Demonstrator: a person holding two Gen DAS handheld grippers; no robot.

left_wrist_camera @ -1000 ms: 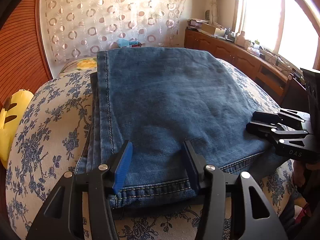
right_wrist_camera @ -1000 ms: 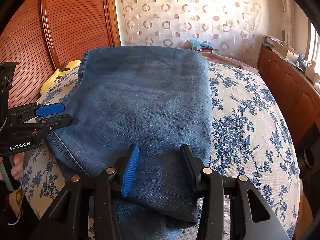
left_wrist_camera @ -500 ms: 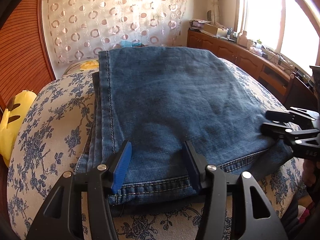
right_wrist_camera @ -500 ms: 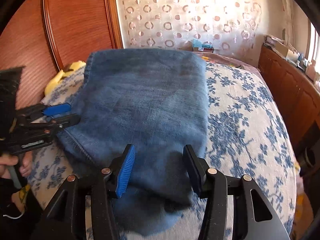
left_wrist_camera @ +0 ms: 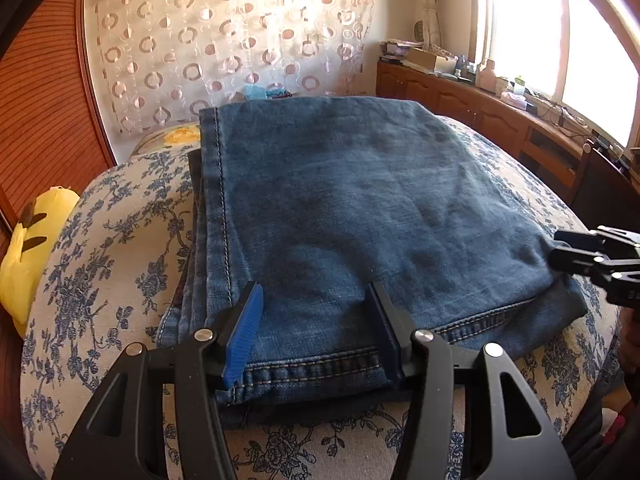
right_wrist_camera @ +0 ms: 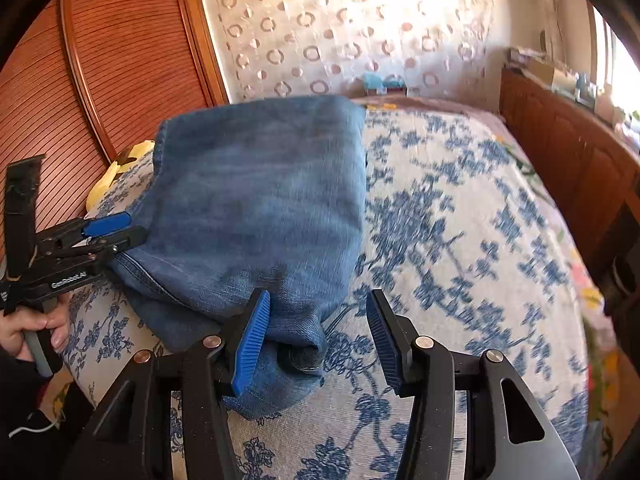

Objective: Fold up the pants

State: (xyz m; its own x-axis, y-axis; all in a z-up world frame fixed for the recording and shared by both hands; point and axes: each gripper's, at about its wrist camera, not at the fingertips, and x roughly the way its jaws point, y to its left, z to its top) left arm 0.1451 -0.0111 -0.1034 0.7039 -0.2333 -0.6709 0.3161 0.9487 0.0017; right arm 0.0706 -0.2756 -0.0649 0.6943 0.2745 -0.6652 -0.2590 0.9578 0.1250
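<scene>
Pants: blue jeans (left_wrist_camera: 360,216), folded into a thick flat stack with an orange-stitched hem at the near end and a stitched seam down the left side.
Where: they lie on a bed cover (left_wrist_camera: 104,248) with blue flowers, more to the left part of the bed in the right wrist view.
Direction: the long way of the stack runs from the near edge of the bed toward the curtain (left_wrist_camera: 224,40); the hem end is nearest the camera.
Left gripper (left_wrist_camera: 316,320): jaws wide apart over the hem, one finger on each side, pinching nothing.
Right gripper (right_wrist_camera: 318,320): jaws wide apart at the near right corner of the jeans, gripping nothing; the blue pad (right_wrist_camera: 252,340) sits just against the cloth.
Hard to see: the right wrist view is blurry. The lower layers are mostly hidden under the top fold. A yellow toy (left_wrist_camera: 36,248) is partly cut off at the left.
</scene>
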